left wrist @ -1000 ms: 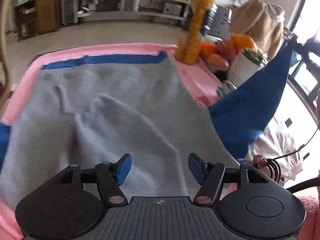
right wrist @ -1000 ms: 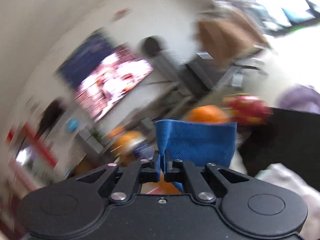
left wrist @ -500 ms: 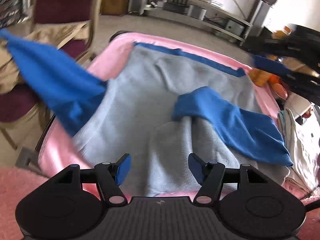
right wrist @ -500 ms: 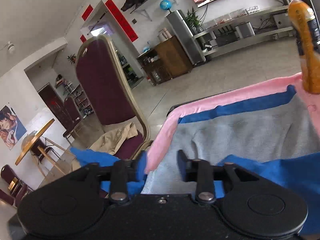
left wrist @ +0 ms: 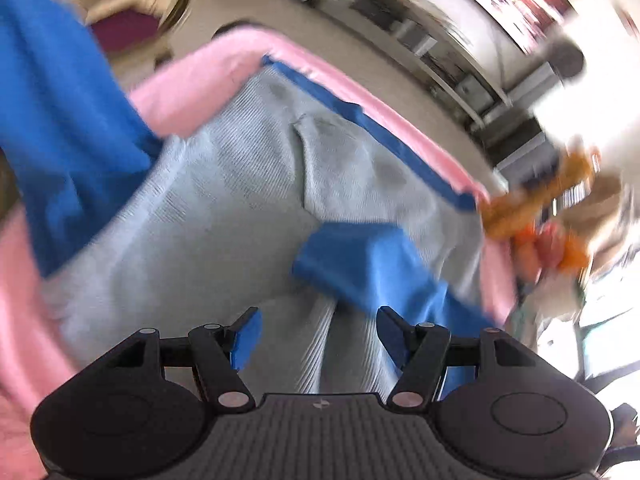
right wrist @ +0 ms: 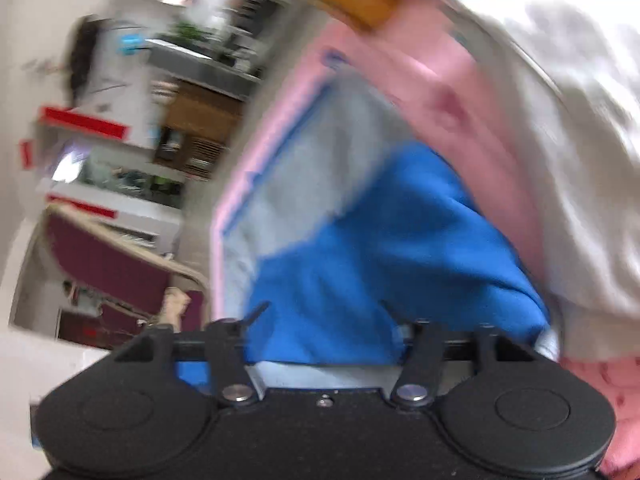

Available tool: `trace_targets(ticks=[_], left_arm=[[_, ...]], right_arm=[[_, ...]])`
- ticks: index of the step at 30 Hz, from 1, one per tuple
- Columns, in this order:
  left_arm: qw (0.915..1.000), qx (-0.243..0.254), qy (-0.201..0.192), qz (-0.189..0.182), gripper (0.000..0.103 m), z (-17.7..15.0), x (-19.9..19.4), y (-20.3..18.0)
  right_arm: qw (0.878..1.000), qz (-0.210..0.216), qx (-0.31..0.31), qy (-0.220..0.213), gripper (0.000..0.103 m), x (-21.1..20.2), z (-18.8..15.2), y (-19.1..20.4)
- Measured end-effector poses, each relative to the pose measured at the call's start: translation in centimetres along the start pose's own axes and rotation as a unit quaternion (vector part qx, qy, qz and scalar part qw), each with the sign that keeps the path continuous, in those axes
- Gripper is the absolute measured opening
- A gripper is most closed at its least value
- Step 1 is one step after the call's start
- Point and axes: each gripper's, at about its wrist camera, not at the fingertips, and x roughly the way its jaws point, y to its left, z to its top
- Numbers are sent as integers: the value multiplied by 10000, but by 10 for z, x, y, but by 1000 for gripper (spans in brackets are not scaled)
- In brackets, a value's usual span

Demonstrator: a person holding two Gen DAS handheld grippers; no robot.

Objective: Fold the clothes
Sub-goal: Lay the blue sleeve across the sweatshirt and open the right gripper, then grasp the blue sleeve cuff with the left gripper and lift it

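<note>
My left gripper (left wrist: 318, 334) hangs with jaws apart and empty just above the grey garment (left wrist: 224, 216); my right gripper (right wrist: 324, 320), jaws likewise spread, sits over its folded-in blue sleeve (right wrist: 384, 248). The garment lies flat on the pink cover (left wrist: 192, 76). Beyond, blurred orange fruit (left wrist: 548, 248).

Both views are smeared by motion. In the left wrist view the orange bottle (left wrist: 536, 196) and the fruit (left wrist: 548, 248) beside it are streaks with no clear outline, and the shelving (left wrist: 432, 40) behind cannot be read. The blue sleeve (left wrist: 52, 112) on the left runs off the picture's edge. In the right wrist view the tips of the right tongs (right wrist: 324, 320) blur into the blue sleeve (right wrist: 384, 248), so contact cannot be told. The white cloth (right wrist: 580, 152) is cut off at the right edge.
</note>
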Motion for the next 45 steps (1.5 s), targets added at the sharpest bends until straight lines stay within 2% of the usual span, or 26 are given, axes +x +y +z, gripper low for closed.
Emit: trace_targets(ticks=[3,7,9,10,11,14,16,19,20,21,23,26,27,31,32,35,38,39,41,43,45], left_arm=[[9970,-698,152,-299,57,12,22,14],[9924,-1124,310,-401,53,12,42,22],[9901,-1290,294,-471,52,13,47,24],[9888,-1372,282,-507,52,14,49,25],[9877,-1441,274,-548,52,15,52,26],[9848,-1555,357,-684,49,20,64,27],[9827,-1626,420,-776,40,24,73,27],[9882,-1251,218,-858,22,24,61,12],[9898,-1109,140,-883,12,24,56,7],[9912,-965,62,-908,8,24,51,1],[9931,-678,-95,-957,4,24,41,-10],[9939,-246,-330,-1028,4,23,26,-26],[9936,31,-464,-1029,4,21,15,-36],[9847,1019,-1098,-890,4,-1,-34,-65],[9820,1172,-1235,-821,4,-7,-43,-67],[9815,1309,-1362,-327,4,-20,-45,-52],[9894,1101,-845,439,5,-28,-9,-19],[9921,913,-621,602,8,-30,3,-6],[9957,503,-382,678,12,-31,12,13],[9944,472,-469,817,14,-29,3,14],[9906,666,-701,964,27,-26,-12,8]], right_arm=[[9988,-314,-218,-312,47,-4,-1,2],[9946,-839,-317,-513,46,1,-3,1],[9884,-1404,-358,-458,33,11,1,-1],[9859,-1574,-357,-434,24,14,1,-2],[9842,-1686,-349,-413,23,16,2,-3],[9840,-1702,-348,-405,24,16,-1,-3],[9840,-1703,-347,-395,25,9,-4,-6],[9841,-1701,-344,-379,27,10,-4,-5],[9844,-1687,-352,-369,30,12,-1,-4],[9846,-1671,-363,-359,32,14,1,-4],[9848,-1655,-390,-348,35,17,3,-2],[9853,-1601,-450,-392,38,15,3,3],[9855,-1560,-511,-429,41,13,2,5],[9852,-1498,-682,-480,43,11,-1,10],[9866,-1417,-678,-448,45,10,-2,10],[9900,-1173,-710,-318,51,7,-4,11],[9886,-1232,-845,-185,58,12,-7,15],[9882,-1255,-872,-135,58,13,-7,15],[9891,-1177,-886,-68,61,13,-8,16],[9907,-1002,-912,-149,65,4,-9,17],[9925,-732,-904,-375,70,-9,-9,18]])
